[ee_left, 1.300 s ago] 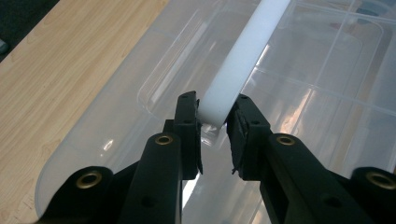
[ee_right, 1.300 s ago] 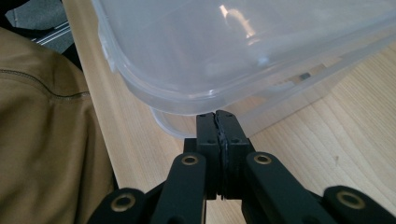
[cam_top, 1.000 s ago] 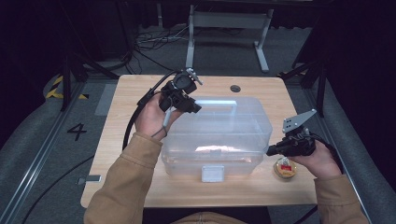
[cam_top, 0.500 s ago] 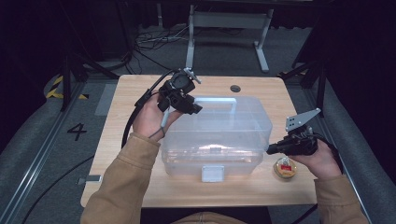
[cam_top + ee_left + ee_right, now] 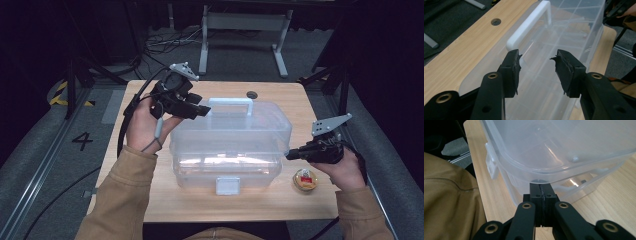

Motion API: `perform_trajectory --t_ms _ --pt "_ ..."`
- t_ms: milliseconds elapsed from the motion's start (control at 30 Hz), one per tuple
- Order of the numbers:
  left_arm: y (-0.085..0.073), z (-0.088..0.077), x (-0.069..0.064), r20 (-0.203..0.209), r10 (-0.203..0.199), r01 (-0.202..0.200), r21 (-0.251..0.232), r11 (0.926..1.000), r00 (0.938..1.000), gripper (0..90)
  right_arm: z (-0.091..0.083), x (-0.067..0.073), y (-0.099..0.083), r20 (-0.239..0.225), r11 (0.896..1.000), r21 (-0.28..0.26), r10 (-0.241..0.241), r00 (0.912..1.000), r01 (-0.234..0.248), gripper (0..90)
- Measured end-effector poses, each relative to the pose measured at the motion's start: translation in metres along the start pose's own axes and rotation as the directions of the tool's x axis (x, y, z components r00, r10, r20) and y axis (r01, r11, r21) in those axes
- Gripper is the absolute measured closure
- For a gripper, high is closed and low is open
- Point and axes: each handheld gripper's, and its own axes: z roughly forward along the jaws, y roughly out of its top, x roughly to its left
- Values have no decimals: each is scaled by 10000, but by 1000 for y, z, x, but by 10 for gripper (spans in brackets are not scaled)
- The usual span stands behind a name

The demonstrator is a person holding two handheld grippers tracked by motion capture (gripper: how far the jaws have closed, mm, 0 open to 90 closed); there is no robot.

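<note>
While I am keeping the right gripper [image 5: 289,155] closed with its jaws pressed flat together, I am resting its tip against the right end of the box [image 5: 231,145], right where the lid meets the base. In the right gripper view the closed tip is sitting just under the lid's rim. My guess is that I am bracing the box there so it is not sliding on the table [image 5: 280,200], or getting ready to pry the lid up.

The left gripper [image 5: 204,111] is hovering above the box's far left corner, at about 10 o'clock from the box's middle. Its jaws have just been opening and are now standing wide, with nothing between them. In the left gripper view the handle [image 5: 529,25] is lying ahead of the jaws at roughly 12 o'clock, near but not touched, so I judge that I am either letting go of it or lining up to take it.

The box is sitting in the middle of the table, its front latch [image 5: 228,185] facing me at 6 o'clock and looking closed. The handle is lying along the lid's far edge at 12 o'clock.

A small jar [image 5: 305,179] is standing on the table at about 4 o'clock from the box, just beside the right hand [image 5: 340,167], and I am leaving it alone.
</note>
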Motion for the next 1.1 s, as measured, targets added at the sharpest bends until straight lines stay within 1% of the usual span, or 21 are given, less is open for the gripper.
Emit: perform_trajectory --t_ms 100,167,267,433,533,767,933,1000,1033,1067,1100 --pt "-3 -6 -1 419 62 -66 92 9999 9991 577 -3 0 1 178 9995 -296 132 9998 -127 900" --pt "-6 -10 -2 512 154 -159 90 9998 9986 617 -5 1 2 280 9987 -488 190 9994 -176 900" --pt "-10 -16 -4 602 220 -220 -4 9998 9979 646 -6 1 3 393 9969 -758 230 9990 -200 900" --pt "-18 -25 -10 566 193 -187 -117 9998 9982 721 -9 1 4 607 9915 -1272 355 9975 -276 900" --pt "-24 -29 -13 514 120 -110 -203 9997 9986 754 -10 1 5 679 9888 -1447 463 9966 -360 900" --pt "-39 -33 -18 517 80 -66 -275 9996 9986 847 -12 -2 6 710 9782 -1928 919 9932 -768 900" --pt "-50 -33 -22 556 86 -70 -286 9996 9984 859 -13 -2 8 891 9737 -2142 979 9912 -769 900" --pt "-51 -33 -23 552 86 -72 -270 9996 9984 861 -13 -2 8 937 9719 -2218 1023 9903 -794 900" --pt "-55 -32 -24 572 61 -48 -236 9997 9983 863 -13 -2 9 966 9709 -2260 1029 9900 -789 900" --pt "-55 -32 -24 572 61 -48 -236 9997 9983 863 -13 -2 9 990 9699 -2301 1049 9895 -798 900" --pt "-59 -30 -24 579 -11 28 -288 9996 9983 863 -13 -2 9 1024 9684 -2361 1065 9890 -798 900"
